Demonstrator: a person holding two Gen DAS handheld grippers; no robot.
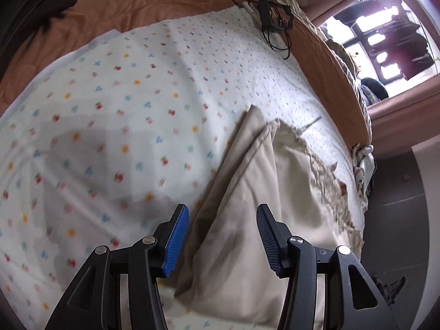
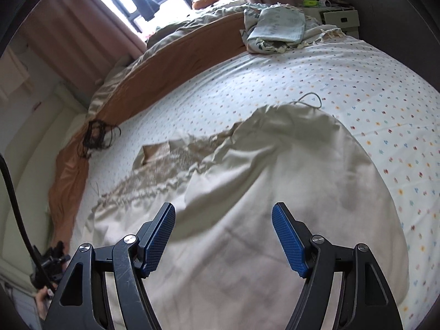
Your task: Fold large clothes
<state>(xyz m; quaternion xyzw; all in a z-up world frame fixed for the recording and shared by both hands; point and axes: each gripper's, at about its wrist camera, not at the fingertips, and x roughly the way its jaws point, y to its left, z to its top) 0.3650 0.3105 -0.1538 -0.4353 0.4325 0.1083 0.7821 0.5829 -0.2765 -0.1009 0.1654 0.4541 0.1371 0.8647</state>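
Both my grippers, left gripper [image 1: 222, 236] and right gripper [image 2: 223, 235], are open and hold nothing; the cream cloth [image 2: 275, 178] lies just under them on the dotted sheet [image 1: 110, 110], stretching far, nearest my right

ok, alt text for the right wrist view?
A crumpled beige fabric garment lies on a white bedsheet dotted with small coloured flowers. The open right hand-held gripper hovers above it, holding nothing. A tangle of black cable lies at left.
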